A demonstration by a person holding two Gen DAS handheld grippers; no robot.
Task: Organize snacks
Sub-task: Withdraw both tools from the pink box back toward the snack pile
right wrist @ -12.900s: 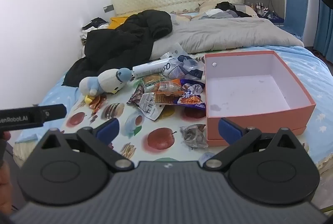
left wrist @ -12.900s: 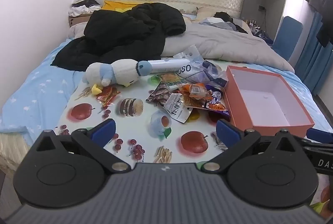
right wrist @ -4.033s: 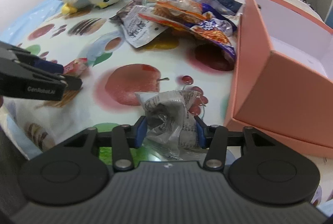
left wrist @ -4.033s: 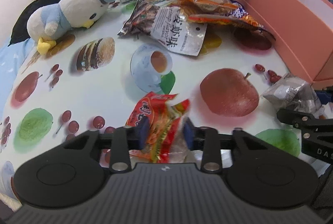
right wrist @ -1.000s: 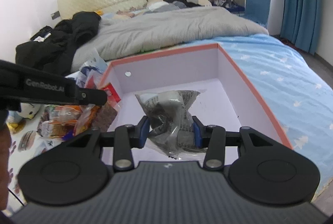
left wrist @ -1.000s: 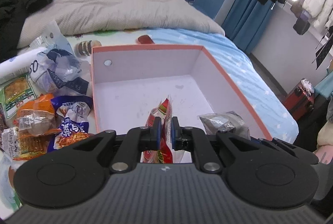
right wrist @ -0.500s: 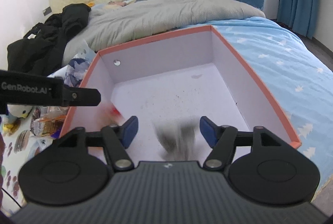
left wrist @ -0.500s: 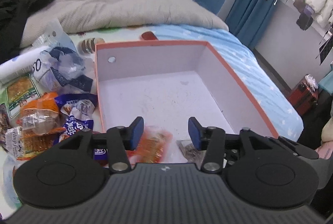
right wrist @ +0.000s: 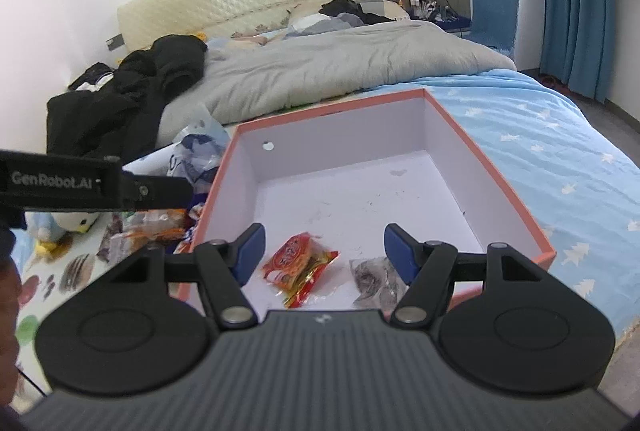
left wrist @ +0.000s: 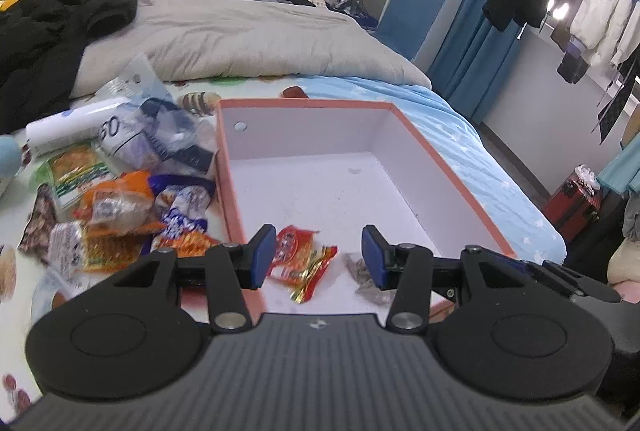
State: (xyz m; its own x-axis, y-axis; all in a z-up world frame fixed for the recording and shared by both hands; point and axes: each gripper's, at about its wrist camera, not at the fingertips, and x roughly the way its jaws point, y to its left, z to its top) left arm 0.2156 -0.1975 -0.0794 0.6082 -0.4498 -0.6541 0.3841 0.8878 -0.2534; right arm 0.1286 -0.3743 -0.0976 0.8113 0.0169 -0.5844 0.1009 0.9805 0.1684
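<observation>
A salmon-pink open box (left wrist: 452, 175) (right wrist: 496, 175) with a white inside lies on the bed. A red snack packet (left wrist: 302, 261) (right wrist: 300, 267) and a grey crinkled packet (left wrist: 364, 277) (right wrist: 376, 281) lie on its floor near the front wall. My left gripper (left wrist: 319, 257) is open and empty above the box's front left corner. My right gripper (right wrist: 324, 255) is open and empty above the front of the box. A pile of loose snack packets (left wrist: 120, 199) (right wrist: 160, 223) lies left of the box.
A white tube (left wrist: 68, 129) and a blue-white plush toy (right wrist: 64, 223) lie left of the pile. A grey duvet (left wrist: 240, 35) and a black jacket (left wrist: 52, 19) cover the far bed. A blue chair (left wrist: 412, 15) stands beyond the bed.
Both grippers opened over the box and let go of their packets. The red packet and the grey packet dropped onto the box floor and now lie still.
</observation>
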